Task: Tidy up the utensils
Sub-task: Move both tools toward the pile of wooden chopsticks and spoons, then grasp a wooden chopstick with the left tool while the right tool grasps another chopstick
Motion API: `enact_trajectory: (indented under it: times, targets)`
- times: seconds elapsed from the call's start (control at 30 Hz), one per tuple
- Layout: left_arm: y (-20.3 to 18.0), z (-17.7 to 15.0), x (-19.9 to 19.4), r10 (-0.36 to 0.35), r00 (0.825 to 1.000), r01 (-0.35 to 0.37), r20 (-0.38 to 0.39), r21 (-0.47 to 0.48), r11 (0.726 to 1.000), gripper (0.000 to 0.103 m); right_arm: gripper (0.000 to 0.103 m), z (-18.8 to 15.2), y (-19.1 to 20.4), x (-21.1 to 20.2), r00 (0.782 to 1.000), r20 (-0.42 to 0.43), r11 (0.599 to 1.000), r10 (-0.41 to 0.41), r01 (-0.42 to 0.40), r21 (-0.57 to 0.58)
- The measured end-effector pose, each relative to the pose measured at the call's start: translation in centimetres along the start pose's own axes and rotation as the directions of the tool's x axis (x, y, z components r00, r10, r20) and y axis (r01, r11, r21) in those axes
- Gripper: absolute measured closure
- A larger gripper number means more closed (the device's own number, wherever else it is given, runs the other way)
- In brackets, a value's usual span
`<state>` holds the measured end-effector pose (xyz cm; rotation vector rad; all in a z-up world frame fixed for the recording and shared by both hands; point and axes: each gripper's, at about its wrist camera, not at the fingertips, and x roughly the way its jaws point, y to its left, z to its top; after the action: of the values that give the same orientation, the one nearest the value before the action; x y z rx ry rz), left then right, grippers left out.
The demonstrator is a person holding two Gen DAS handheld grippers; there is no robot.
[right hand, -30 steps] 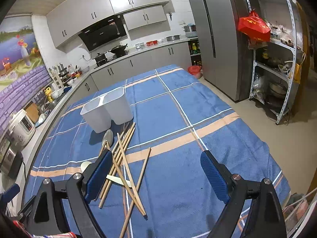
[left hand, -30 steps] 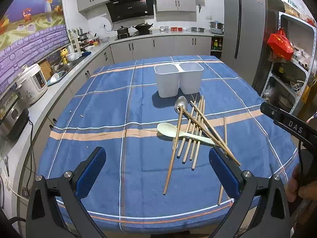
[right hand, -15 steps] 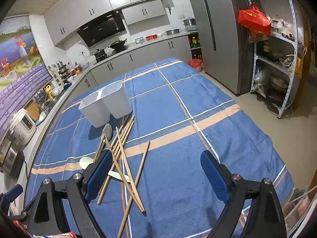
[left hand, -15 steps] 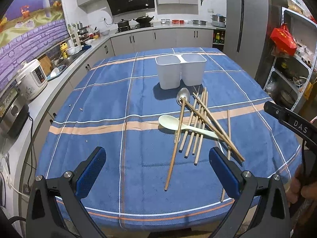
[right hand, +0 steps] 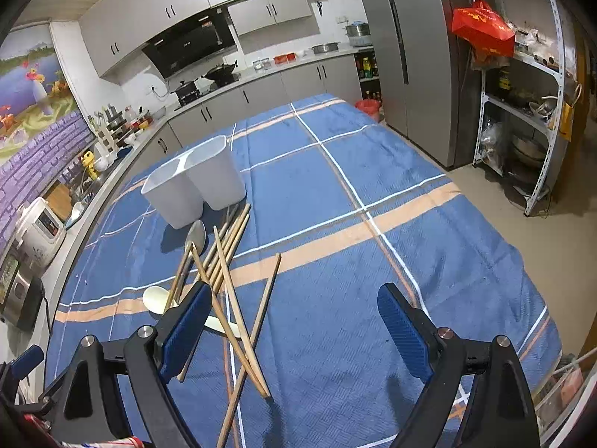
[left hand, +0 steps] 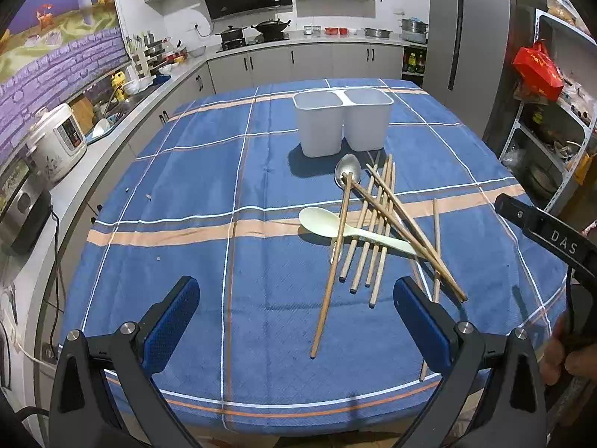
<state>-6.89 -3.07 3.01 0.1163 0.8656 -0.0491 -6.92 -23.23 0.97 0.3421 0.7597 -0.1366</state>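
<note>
A white two-compartment utensil holder (left hand: 343,123) (right hand: 194,184) stands upright on the blue checked tablecloth (left hand: 209,171). In front of it lies a pile of several wooden chopsticks (left hand: 377,224) (right hand: 227,257), a metal spoon (left hand: 347,173) (right hand: 196,237) and a pale green plastic spoon (left hand: 335,224) (right hand: 156,298). My left gripper (left hand: 296,330) is open and empty above the near table edge, left of the pile. My right gripper (right hand: 294,330) is open and empty, hovering over the pile's near right end.
A kitchen counter with a rice cooker (left hand: 56,142), dishes and a stove runs along the left and back. A grey fridge (right hand: 414,56) and a metal shelf rack (right hand: 522,112) with a red bag (right hand: 481,26) stand to the right of the table.
Both grippers have moved forward and lower toward the table, so the pile and the holder look closer. Both stay open. The utensils have not moved.
</note>
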Motion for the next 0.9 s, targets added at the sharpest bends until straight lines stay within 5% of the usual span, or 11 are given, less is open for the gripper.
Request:
enact_trajectory:
  times: [0.47,0.6,0.77,0.9]
  targets:
    - [4.4,2.9,3.1,-0.051,0.999,0.05,-0.009,-0.086,0.995,0.0,0.01,0.1,0.4,3.0,0.997,-0.076,1.0,-0.002,0.0,-0.02]
    - [4.6,5.2,5.4,-0.154,0.987,0.15,-0.036,-0.081,0.985,0.016,0.011,0.6,1.4,4.9,0.99,-0.127,0.996,0.054,-0.063,-0.069]
    - [2.8,7.8,9.5,-0.253,0.964,0.249,-0.085,-0.054,0.967,0.032,0.035,1.1,2.4,7.9,0.975,-0.209,0.99,0.079,-0.102,-0.102]
    - [0.6,9.1,13.8,-0.32,0.927,0.321,-0.194,-0.029,0.947,0.05,0.051,1.9,3.3,10.3,0.956,-0.27,0.981,0.117,-0.154,-0.117]
